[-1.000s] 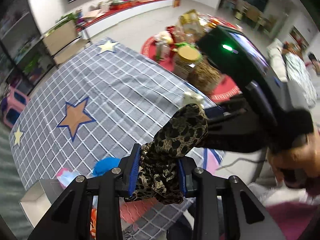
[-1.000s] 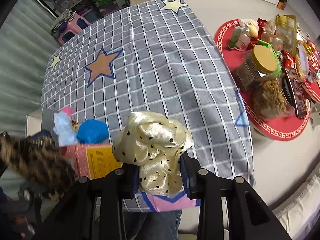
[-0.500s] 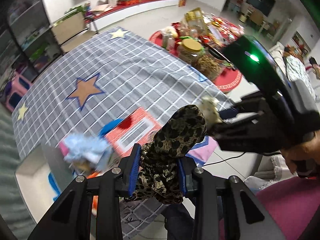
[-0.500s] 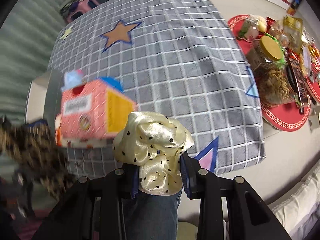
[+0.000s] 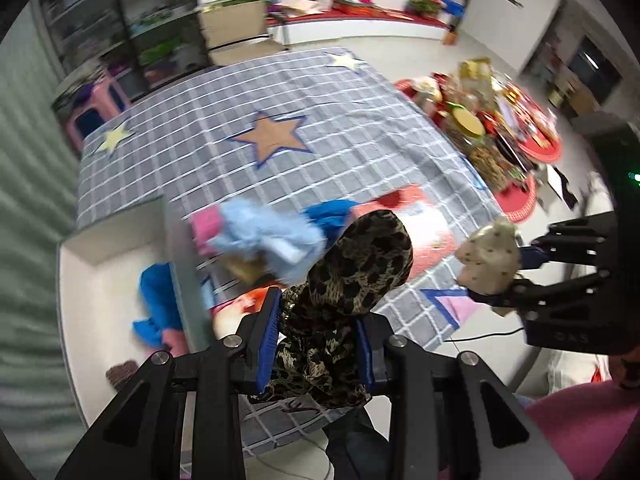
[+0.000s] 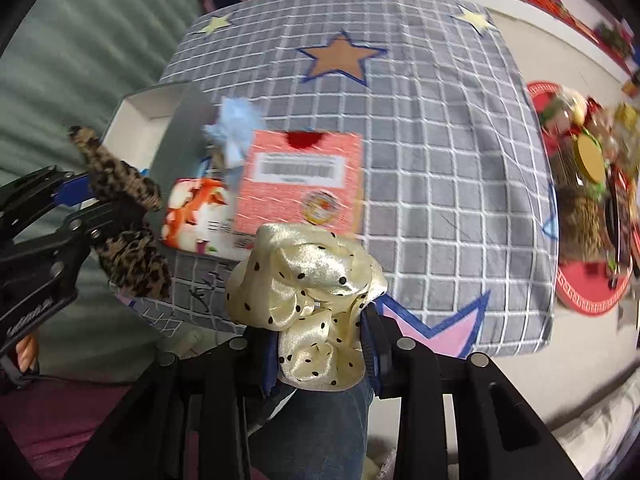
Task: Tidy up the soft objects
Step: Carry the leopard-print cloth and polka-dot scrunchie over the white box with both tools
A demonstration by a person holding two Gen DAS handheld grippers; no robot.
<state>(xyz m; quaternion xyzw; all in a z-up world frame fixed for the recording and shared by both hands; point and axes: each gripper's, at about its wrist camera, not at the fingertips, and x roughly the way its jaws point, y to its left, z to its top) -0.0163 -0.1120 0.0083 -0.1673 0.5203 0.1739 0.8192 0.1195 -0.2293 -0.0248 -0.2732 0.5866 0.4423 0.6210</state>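
Note:
My left gripper (image 5: 318,332) is shut on a leopard-print scrunchie (image 5: 360,264) that bulges up between its blue pads. It hangs over the table's near edge, just right of a white open box (image 5: 80,280) holding a blue soft item (image 5: 156,300) and a brown one (image 5: 122,372). My right gripper (image 6: 320,344) is shut on a cream scrunchie with black dots (image 6: 308,288), held in front of the table edge. In the right wrist view the left gripper (image 6: 76,200) and its leopard scrunchie (image 6: 124,208) are at the left, beside the white box (image 6: 148,120).
A pink carton (image 6: 300,184), an orange-and-white pack (image 6: 196,216) and a light blue fluffy item (image 6: 236,124) lie near the box on the grey checked tablecloth (image 6: 440,140). A red round mat with jars (image 6: 592,200) is on the floor to the right. A person's jeans show below.
Both grippers have swung left along the table's near edge, still holding their scrunchies. The white box and the pink carton have come into fuller view, and both views have rolled.

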